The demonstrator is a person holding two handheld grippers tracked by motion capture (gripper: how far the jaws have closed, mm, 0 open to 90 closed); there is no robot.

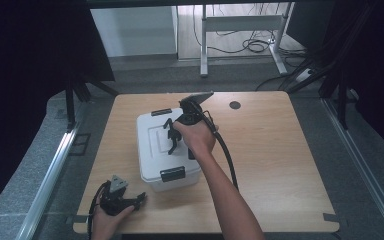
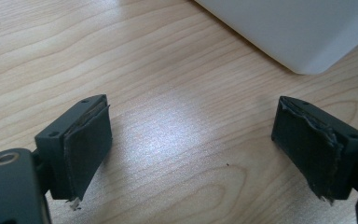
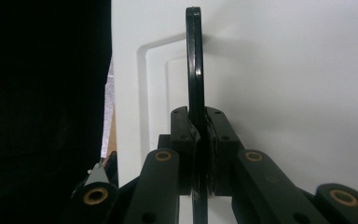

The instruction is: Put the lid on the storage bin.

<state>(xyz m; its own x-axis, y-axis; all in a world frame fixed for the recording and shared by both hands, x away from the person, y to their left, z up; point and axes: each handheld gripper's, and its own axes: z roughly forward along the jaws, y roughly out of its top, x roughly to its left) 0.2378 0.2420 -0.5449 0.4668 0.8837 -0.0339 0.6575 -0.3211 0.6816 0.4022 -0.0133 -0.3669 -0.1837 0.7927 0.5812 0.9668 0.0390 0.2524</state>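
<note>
Dim, dark-edged room — soft glare on table [image 2: 168,135].

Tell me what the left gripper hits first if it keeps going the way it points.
Probably the white box: its rounded corner lies ahead, a little right of centre between the open left gripper jaws. Only bare table lies before it; depth is hard to judge.

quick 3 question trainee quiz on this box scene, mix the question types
1. True or false: the right gripper is shut on the black handle of the white storage box.
2. The left gripper is: A) shut on a latch B) open above bare wooden table C) holding the lid
3. How many black latches show on the box in the high view?

Key
1. True
2. B
3. Two: far latch and near latch.
</note>
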